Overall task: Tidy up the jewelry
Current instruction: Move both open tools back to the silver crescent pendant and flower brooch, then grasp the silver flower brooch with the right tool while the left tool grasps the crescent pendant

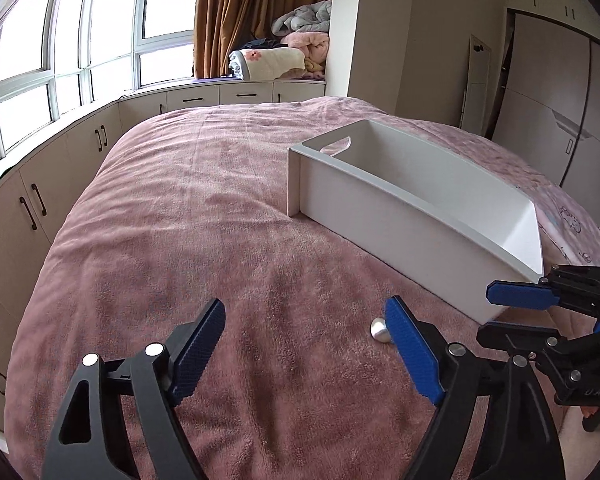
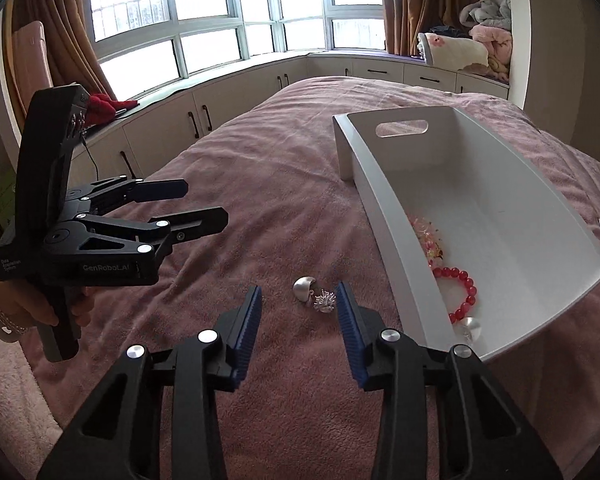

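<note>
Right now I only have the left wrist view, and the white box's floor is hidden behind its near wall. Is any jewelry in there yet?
Observer: Yes. The right wrist view shows a red bead bracelet lying on the floor of the white box.
Operator: Just that one?
Observer: No, a pale pink and clear beaded piece lies just beyond it.
Operator: I see one silver ball on the blanket. Anything with it?
Observer: A small spiky silver piece lies right beside it, between the open fingers of the right hand-held gripper.
</note>
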